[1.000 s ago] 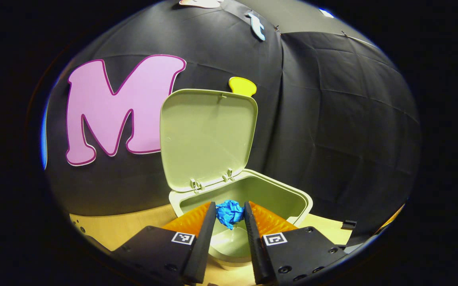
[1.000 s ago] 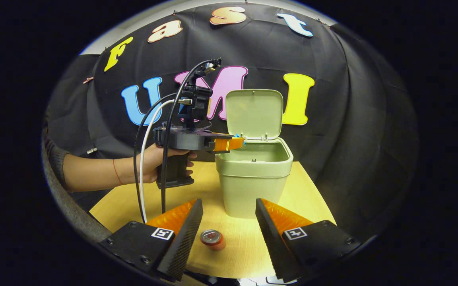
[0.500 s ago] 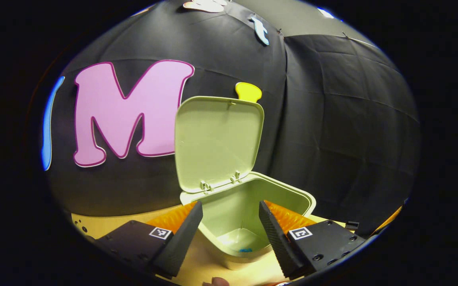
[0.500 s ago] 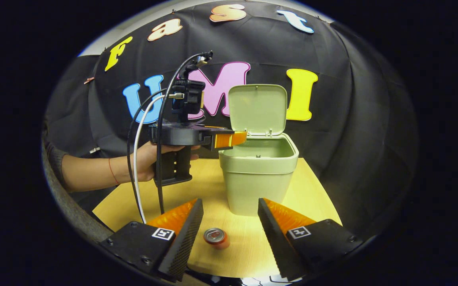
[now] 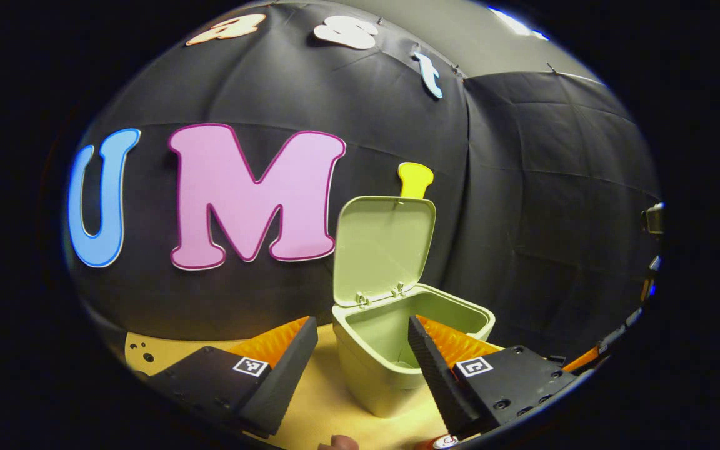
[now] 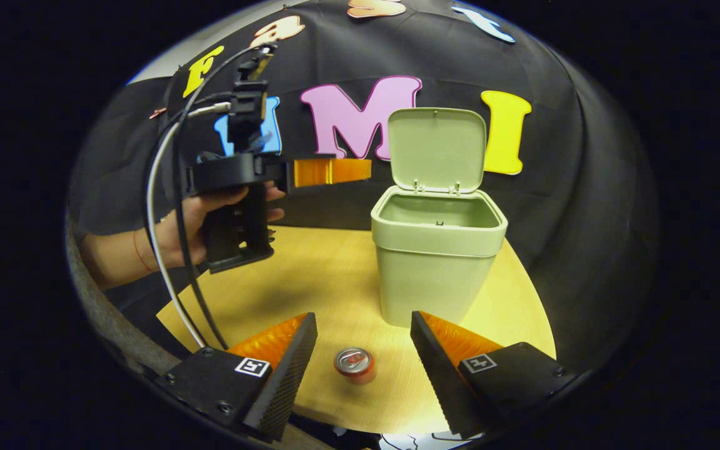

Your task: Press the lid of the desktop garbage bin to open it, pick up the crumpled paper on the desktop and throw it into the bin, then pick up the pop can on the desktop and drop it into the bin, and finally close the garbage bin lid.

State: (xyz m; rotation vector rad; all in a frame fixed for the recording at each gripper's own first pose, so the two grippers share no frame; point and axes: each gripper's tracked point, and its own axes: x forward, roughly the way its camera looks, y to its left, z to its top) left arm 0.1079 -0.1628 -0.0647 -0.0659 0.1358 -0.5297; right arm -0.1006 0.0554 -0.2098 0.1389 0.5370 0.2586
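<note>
Red pop can between right claw

Both views face bin, right farther

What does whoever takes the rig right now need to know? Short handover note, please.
Left gripper: open, holding nothing, off to the left of the bin, held by a hand.
Right gripper: open, the pop can standing upright on the table between its fingers, not gripped.
Lid is up. The crumpled paper isn't visible on the table; the bin's bottom is hidden.
Left: grasp the can, drop it in the bin, close the lid.
</note>
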